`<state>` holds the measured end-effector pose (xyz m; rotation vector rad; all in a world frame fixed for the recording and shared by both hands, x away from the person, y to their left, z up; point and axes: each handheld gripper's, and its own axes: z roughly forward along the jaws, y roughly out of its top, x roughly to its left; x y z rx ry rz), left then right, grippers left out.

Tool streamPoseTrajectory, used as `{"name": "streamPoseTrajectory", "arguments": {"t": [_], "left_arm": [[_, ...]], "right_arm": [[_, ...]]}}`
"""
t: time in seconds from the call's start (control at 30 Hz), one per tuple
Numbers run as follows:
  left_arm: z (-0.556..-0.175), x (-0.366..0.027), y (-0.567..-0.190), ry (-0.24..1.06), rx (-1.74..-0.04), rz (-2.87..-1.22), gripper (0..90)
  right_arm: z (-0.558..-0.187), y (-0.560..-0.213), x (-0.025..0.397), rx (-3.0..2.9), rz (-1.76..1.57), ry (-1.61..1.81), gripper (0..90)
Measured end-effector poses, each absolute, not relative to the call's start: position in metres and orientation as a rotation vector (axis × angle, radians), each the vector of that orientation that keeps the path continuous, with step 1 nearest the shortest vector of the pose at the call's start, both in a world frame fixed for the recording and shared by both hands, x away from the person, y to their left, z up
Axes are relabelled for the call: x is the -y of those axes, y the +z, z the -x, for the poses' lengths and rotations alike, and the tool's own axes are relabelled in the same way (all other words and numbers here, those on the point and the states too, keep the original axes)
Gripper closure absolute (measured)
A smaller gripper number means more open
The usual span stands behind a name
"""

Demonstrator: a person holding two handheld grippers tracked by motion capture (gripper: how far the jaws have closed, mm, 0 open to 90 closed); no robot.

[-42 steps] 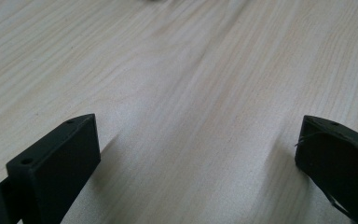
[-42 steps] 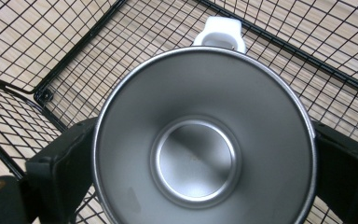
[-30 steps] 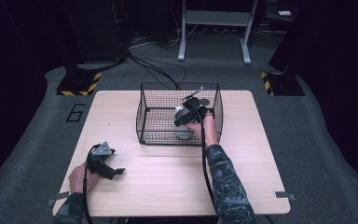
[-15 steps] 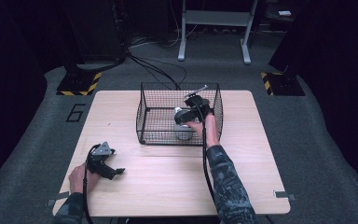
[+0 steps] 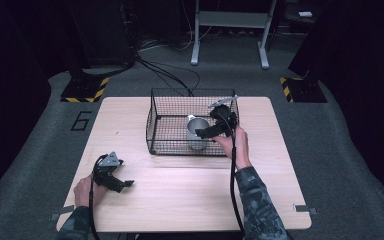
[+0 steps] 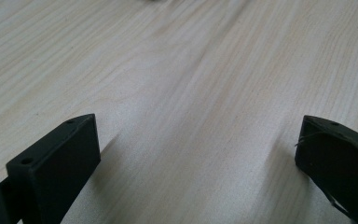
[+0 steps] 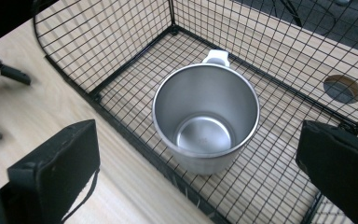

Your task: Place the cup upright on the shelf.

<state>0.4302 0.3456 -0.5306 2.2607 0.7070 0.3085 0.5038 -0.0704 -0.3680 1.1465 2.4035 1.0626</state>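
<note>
Cup: a shiny, round stainless-steel cup (image 7: 206,119) with a white handle stands upright on the floor of the basket, mouth up, inside bare and brushed; in the high view it sits near the basket's front wall (image 5: 197,131).
Basket: a black, square-meshed wire basket (image 7: 121,51) with rounded corners and an open top rests on the worktop's far half.
Right gripper: the black right gripper (image 7: 200,175) hangs above the basket's front wall, looking down into the cup; in the high view it is at the basket's right front corner (image 5: 206,133).
Right fingers: the blocky black fingers (image 7: 56,163) are spread wide apart with nothing between them; the cup lies beyond and below the gap, not touched.
Left gripper: the black left gripper (image 6: 198,163) lies low over the near left part of the worktop, well apart from the basket (image 5: 116,181).
Left fingers: spread wide, holding nothing.
Worktop: pale, straight-grained wooden worktop (image 6: 177,84), smooth and matt.
</note>
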Motion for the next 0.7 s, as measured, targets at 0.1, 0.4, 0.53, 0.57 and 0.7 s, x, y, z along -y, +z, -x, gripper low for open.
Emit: {"name": "streamPoseTrajectory", "arguments": {"t": [0.1,0.4,0.53,0.57,0.7], "left_arm": [[-0.43,-0.346,-0.531,0.307,-0.706,-2.259,0.0],[-0.43,-0.346,-0.531,0.308,-0.707,-2.261,0.0],[-0.43,-0.346,-0.531,0.308,-0.706,-2.258,0.0],[-0.43,-0.346,-0.531,0.309,-0.707,-2.261,0.0],[-0.43,-0.346,-0.531,0.307,-0.706,-2.259,0.0]], "right_arm": [[-0.49,-0.366,0.076,-2.395,-1.102,1.078,0.0],[-0.448,-0.366,0.093,-2.385,-1.023,1.105,0.0],[-0.432,-0.373,0.105,-2.382,-1.011,1.092,0.0],[-0.428,-0.376,0.108,-2.375,-1.014,1.075,0.0],[-0.414,-0.39,0.123,-2.377,-1.036,1.055,0.0]]}}
